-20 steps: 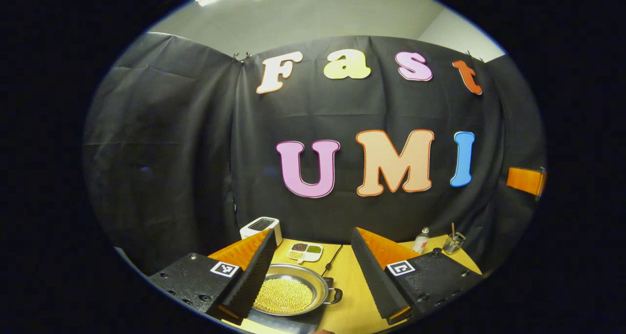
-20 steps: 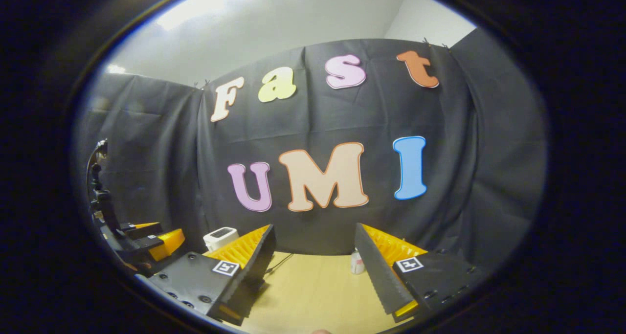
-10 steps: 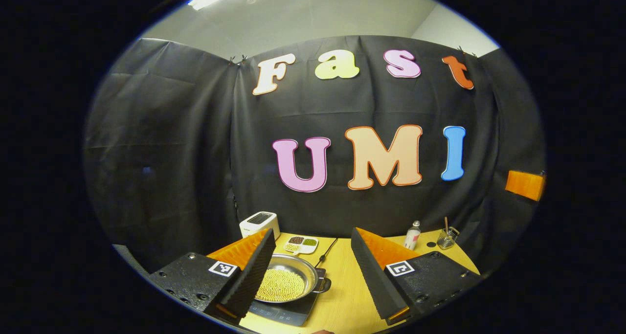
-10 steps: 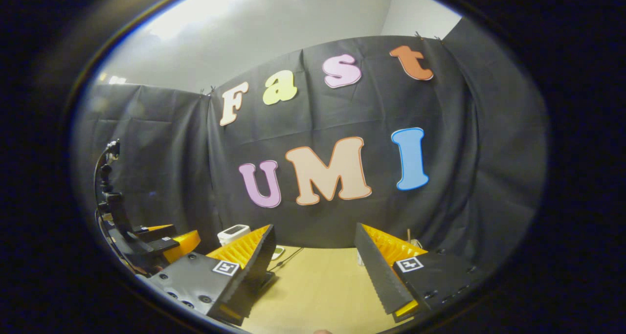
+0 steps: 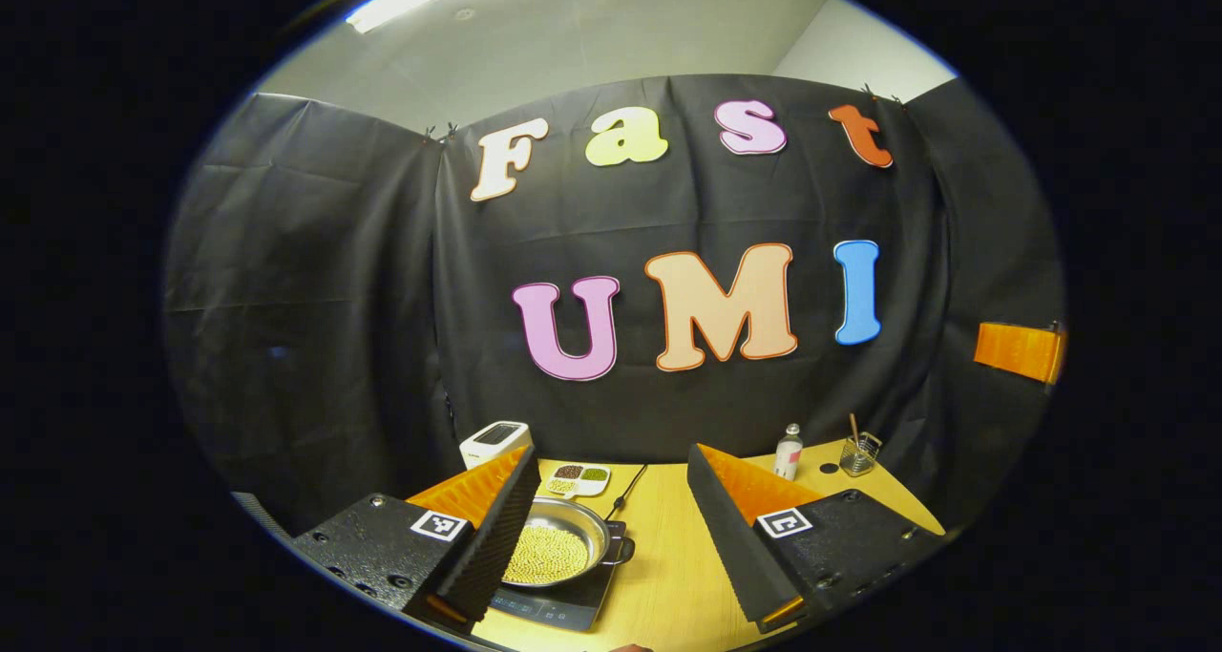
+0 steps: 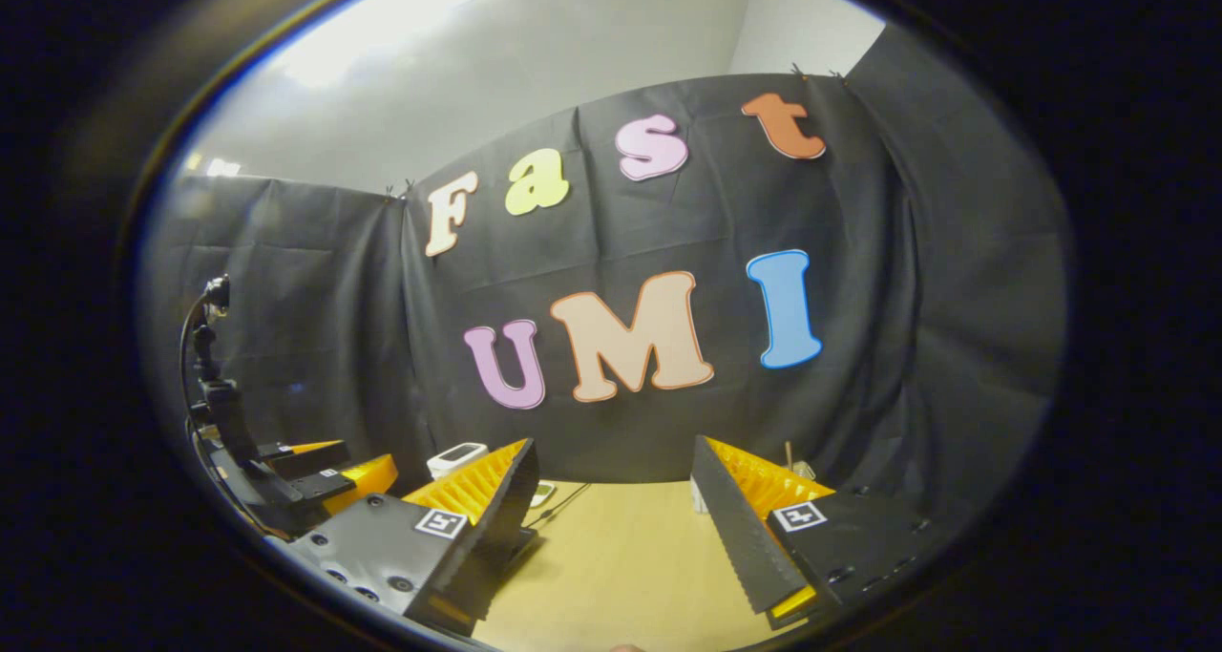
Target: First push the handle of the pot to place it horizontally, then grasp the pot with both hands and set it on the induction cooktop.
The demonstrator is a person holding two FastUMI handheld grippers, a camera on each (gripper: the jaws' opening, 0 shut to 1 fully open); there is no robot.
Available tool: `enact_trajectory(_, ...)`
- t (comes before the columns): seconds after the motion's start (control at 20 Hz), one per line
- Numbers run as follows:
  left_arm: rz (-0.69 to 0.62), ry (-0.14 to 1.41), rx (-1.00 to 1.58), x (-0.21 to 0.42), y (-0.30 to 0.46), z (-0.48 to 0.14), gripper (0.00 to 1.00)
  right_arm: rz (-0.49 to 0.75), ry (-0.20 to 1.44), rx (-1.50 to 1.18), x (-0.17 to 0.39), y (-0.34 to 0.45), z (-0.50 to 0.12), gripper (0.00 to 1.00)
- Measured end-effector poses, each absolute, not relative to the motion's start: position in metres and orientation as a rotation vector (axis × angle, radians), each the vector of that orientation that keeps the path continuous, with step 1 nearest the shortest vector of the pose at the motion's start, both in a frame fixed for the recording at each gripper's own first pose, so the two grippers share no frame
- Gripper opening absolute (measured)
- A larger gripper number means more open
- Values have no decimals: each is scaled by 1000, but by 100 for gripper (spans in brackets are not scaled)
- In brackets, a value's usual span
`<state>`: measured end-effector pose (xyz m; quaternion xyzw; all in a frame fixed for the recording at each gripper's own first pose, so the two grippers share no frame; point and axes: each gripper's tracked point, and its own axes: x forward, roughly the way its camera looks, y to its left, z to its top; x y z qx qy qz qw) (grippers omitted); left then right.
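A steel pot [image 5: 558,545] holding yellow beans sits on the black induction cooktop [image 5: 558,609] at the table's near left, and its small side handle [image 5: 622,552] points right. My left gripper [image 5: 611,456] hangs open above and behind the pot, touching nothing, with its left finger [image 5: 492,537] overlapping the pot's left rim in the left gripper view. My right gripper [image 6: 616,447] is open over bare wooden table [image 6: 621,557], holding nothing. The left gripper [image 6: 334,463] shows at the far left of the right gripper view, raised.
At the back of the table stand a white appliance [image 5: 495,440], a small divided dish of beans [image 5: 573,478], a little bottle [image 5: 788,452] and a glass with a stick [image 5: 859,453]. A black cable [image 5: 625,488] runs from the cooktop to the wall.
Both grippers have drawn back and up from the pot, which now looks smaller and farther off. The pot stays on the cooktop. Both stay open.
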<state>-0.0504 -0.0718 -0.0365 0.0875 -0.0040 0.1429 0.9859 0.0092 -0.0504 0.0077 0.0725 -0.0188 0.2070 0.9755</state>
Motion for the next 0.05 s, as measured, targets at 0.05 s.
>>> enact_trajectory(0.05, 288, -10, 179, -52, -73, -36, 95, 423, -41, 144, 7, -49, 9, 92)
